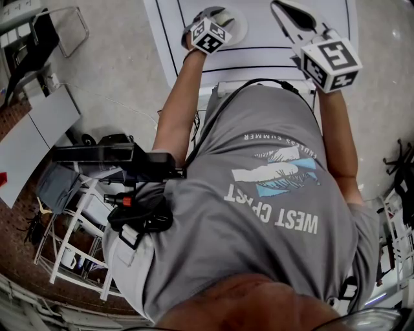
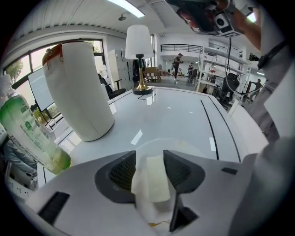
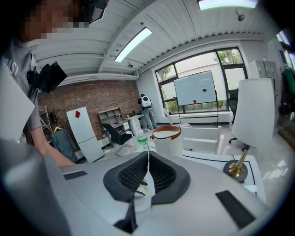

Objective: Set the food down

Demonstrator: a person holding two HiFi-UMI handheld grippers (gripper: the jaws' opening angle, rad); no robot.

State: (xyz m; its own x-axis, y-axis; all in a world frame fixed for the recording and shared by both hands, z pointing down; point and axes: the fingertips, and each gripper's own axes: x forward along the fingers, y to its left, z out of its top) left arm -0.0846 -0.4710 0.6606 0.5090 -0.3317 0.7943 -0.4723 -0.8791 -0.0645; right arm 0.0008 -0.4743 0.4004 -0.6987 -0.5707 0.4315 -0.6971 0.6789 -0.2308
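Observation:
A pale yellowish slice of food (image 2: 156, 177) on a white paper sheet lies between the pads of my left gripper (image 2: 150, 159). The jaws stand apart on either side of it and do not press it. Under it shows the faint rim of a white round plate (image 2: 196, 148) on the white table (image 2: 175, 115). From the head view the left gripper (image 1: 215, 16) points down over that plate (image 1: 239, 22). My right gripper (image 1: 278, 8) hovers to the right of it above the table. Its pads (image 3: 159, 173) meet along a thin line, and the right gripper (image 3: 147, 162) holds nothing that I can see.
A tall white cylinder with a brown rim (image 2: 80, 92) stands left of the plate, with a green bottle (image 2: 27, 133) beside it. A lamp with a white shade (image 2: 139, 55) is at the table's far end. Black lines mark the tabletop. Shelves and chairs surround the table.

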